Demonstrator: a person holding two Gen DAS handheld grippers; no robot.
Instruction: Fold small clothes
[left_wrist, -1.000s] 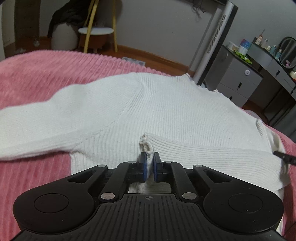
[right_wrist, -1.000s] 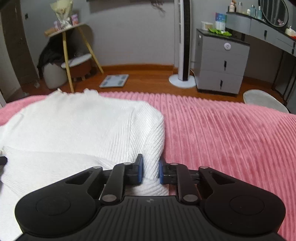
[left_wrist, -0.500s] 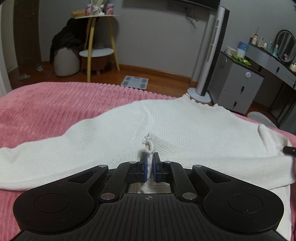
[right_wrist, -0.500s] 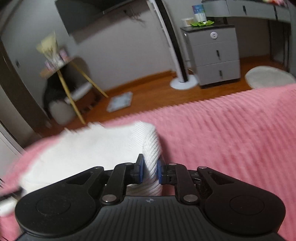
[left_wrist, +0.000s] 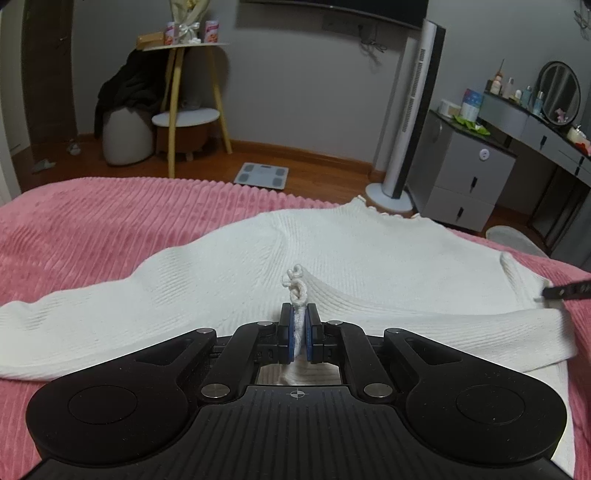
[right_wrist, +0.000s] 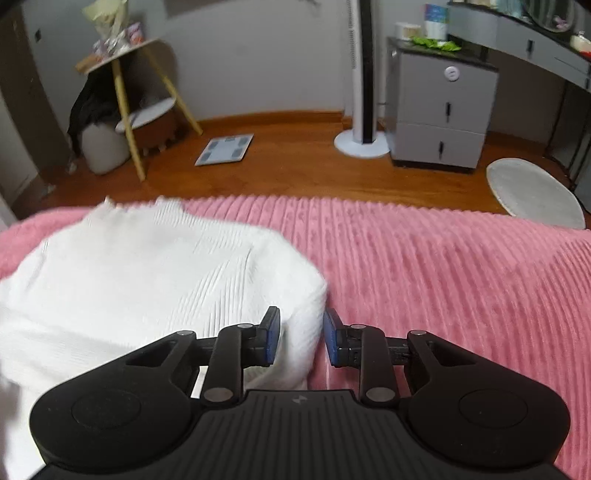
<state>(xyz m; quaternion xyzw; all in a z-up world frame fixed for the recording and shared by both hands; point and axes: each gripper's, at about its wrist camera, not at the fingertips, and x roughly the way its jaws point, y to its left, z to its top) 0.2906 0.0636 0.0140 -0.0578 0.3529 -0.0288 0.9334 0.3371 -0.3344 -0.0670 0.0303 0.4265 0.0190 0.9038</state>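
Sweater (left_wrist: 332, 251) cuff (left_wrist: 297, 284) sits pinched in the left tool (left_wrist: 300, 334); lay it flat across the body before letting go, while the right tool (right_wrist: 301, 338), jaws just spreading off the folded edge between them, backs clear without dragging it.

Bed (left_wrist: 110, 221) covered in pink ribbed blanket (right_wrist: 443, 277), white sweater (left_wrist: 332, 254) spread flat across it, one sleeve (left_wrist: 92, 325) stretched out sideways

A: Where are the cameras mounted?
B: One behind each gripper's fingers, angled down, close above the pink bedspread (left_wrist: 110, 221).
A: Shared coverage?
B: White sweater (left_wrist: 351, 251), tower fan (right_wrist: 364, 74), floor scale (left_wrist: 263, 176).
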